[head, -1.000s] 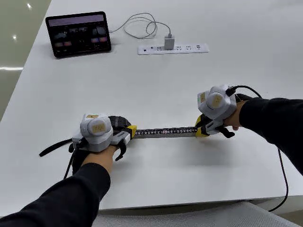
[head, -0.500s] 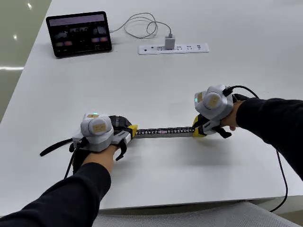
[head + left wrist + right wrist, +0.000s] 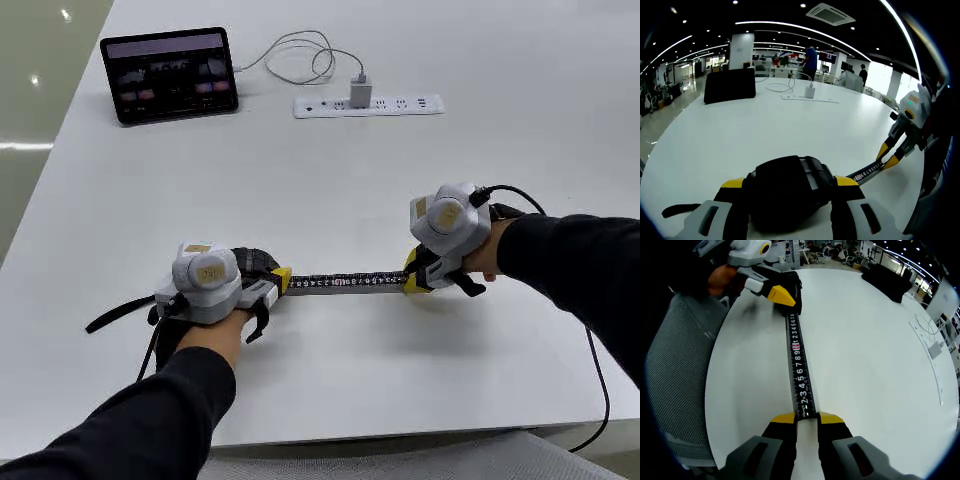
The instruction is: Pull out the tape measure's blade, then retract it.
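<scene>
**A:** Head view first. Where's the tape?

**B:** The black, rounded tape measure case (image 3: 250,264) sits on the white tabletop (image 3: 350,190), held in the left gripper (image 3: 271,286). Its dark blade with white numerals (image 3: 345,282) lies flat and runs across to the right gripper (image 3: 412,281). A black tablet (image 3: 170,72) and a white power strip (image 3: 368,104) lie at the far side.

**A:** Left gripper view?

**B:** The yellow-tipped jaws press on both sides of the case (image 3: 790,190). The blade (image 3: 867,174) leaves to the right.

**A:** Right gripper view?

**B:** The jaws are nipped together on the blade's end, and the numerals (image 3: 797,360) run away towards the case (image 3: 791,287).
</scene>
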